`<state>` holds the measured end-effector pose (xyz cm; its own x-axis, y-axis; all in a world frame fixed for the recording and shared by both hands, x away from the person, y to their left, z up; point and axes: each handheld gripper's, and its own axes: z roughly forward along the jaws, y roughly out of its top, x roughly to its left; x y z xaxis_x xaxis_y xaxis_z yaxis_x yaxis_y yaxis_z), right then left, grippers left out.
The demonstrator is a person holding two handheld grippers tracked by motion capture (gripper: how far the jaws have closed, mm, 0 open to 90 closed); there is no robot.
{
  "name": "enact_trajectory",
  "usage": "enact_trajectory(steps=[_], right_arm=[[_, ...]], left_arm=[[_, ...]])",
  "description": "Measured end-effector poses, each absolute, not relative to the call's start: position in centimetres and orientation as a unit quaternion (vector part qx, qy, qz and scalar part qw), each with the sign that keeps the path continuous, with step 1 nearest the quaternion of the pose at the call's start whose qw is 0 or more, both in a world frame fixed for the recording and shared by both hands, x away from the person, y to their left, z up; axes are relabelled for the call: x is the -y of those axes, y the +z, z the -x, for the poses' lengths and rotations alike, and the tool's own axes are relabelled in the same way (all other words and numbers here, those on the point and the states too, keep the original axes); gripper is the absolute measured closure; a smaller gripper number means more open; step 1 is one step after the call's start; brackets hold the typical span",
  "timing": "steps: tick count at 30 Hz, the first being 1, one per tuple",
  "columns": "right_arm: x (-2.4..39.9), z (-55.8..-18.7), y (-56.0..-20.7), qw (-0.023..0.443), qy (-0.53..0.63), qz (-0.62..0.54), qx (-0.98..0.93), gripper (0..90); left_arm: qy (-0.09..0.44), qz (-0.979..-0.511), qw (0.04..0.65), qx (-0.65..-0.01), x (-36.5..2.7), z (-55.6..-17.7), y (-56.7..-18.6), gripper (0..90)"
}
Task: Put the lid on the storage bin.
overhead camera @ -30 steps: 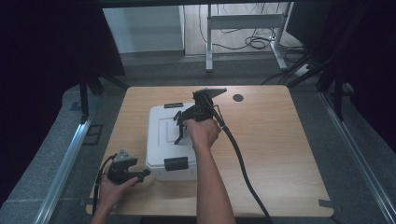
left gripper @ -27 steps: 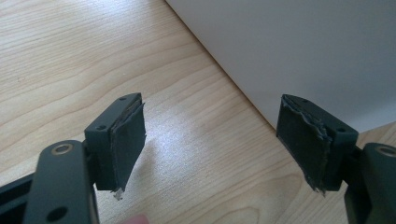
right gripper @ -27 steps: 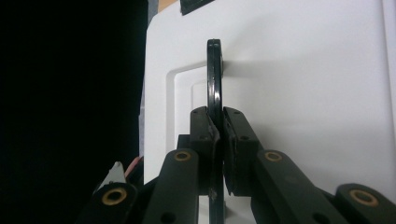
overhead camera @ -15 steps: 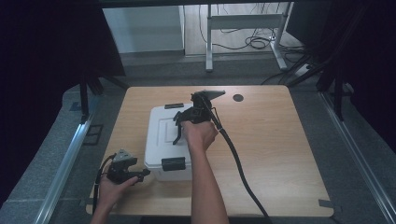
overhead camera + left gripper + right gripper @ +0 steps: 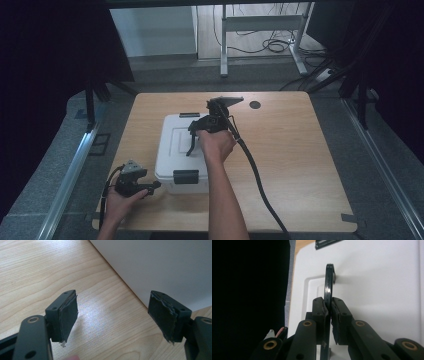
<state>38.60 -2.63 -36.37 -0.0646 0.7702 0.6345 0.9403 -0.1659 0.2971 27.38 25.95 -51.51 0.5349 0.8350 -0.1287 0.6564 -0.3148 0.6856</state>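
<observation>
box point(image 5: 176, 150) – white, lidded | handle point(image 5: 328, 290) – black, thin, upright

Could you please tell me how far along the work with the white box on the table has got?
Done: the right tongs have closed on the black handle on the lid of the white box, which stands upright between the pads. In hand: that grip; the pads have just eased very slightly. The left tongs wait open beside the box wall. Left: both black latches look closed and the lid is down, so lifting or opening remains.

The right tool point(image 5: 329, 312) hides the thin black handle's point(image 5: 328, 280) lower end at the frame's bottom centre.
</observation>
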Motion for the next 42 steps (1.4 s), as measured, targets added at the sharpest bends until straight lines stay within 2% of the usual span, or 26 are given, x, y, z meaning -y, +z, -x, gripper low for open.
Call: enact_trajectory(steps=[8,18,26,32,42], right_arm=[[3.1,-38.7,-36.7,0.126,-0.365,0.669,0.635,81.4],[4.3,-38.7,-35.4,0.120,-0.382,0.618,0.677,68.2],[6.1,-38.6,-35.4,0.098,-0.392,0.576,0.711,59.6],[7.7,-38.4,-36.2,0.065,-0.403,0.546,0.731,46.5],[11.3,-36.9,-37.6,0.025,-0.431,0.515,0.740,40.5]], left_arm=[[0.126,-0.802,0.354,-0.465,-25.9,-27.4,-51.6,24.1],[0.132,-0.802,0.346,-0.468,-25.9,-27.4,-51.7,24.1],[0.136,-0.803,0.338,-0.472,-26.0,-27.0,-51.8,24.1],[0.143,-0.800,0.336,-0.475,-26.2,-26.9,-51.6,24.0],[0.147,-0.805,0.333,-0.468,-25.9,-26.4,-51.7,24.0]])
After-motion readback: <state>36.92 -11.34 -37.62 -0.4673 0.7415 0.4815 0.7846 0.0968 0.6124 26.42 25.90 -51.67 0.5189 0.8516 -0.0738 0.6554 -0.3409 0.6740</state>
